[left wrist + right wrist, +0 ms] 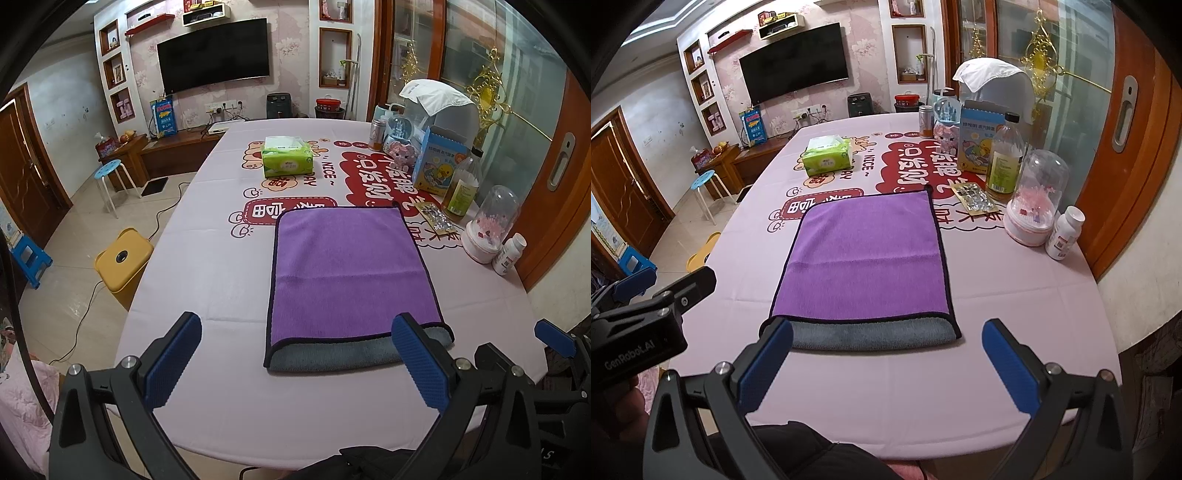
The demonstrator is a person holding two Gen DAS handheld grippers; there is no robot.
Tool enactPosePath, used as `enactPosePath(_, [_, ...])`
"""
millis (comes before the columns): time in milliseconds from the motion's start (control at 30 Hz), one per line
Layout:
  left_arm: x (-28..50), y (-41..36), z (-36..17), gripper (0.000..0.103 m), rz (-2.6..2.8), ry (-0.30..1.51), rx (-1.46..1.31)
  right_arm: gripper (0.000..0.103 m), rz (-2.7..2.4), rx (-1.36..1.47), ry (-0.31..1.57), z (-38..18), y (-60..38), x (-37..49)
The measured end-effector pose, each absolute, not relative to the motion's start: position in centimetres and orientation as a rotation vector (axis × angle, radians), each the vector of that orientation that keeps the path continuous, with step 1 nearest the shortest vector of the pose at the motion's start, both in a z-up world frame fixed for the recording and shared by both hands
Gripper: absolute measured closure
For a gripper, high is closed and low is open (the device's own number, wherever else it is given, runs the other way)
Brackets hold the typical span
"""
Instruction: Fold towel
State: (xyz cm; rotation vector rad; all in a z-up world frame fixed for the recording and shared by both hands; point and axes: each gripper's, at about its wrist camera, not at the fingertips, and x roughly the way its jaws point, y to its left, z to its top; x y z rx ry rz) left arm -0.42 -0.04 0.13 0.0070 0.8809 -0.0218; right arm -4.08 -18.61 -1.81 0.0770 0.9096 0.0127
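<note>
In the left wrist view the left gripper [295,358] hangs spread wide over the near edge of the table [207,258], pinching nothing. The towel [347,269] lies flat ahead at about one o'clock, purple face up with a grey layer showing along its near edge, already doubled by the look of it, its long axis running away toward twelve. The right blue finger [421,362] overlaps the towel's near right corner in the picture — whether it touches the cloth cannot be told. In the right wrist view the right gripper [886,362] is likewise spread and empty, and the towel [864,254] lies at about eleven o'clock, its near left corner beside the left finger [764,369]. Both claws sit close to that near hem — neither is clearly nearer. A next fold, I judge, would take the near corners toward twelve.
</note>
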Motion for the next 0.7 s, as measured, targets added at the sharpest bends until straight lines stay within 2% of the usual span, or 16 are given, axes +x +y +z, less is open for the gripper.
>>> enactPosePath(700, [-2.7,1.0,-0.6,0.001,-0.02,0.891,0.017,0.001,0.014,0.103,0.922,-2.4,-18.4,-5.1])
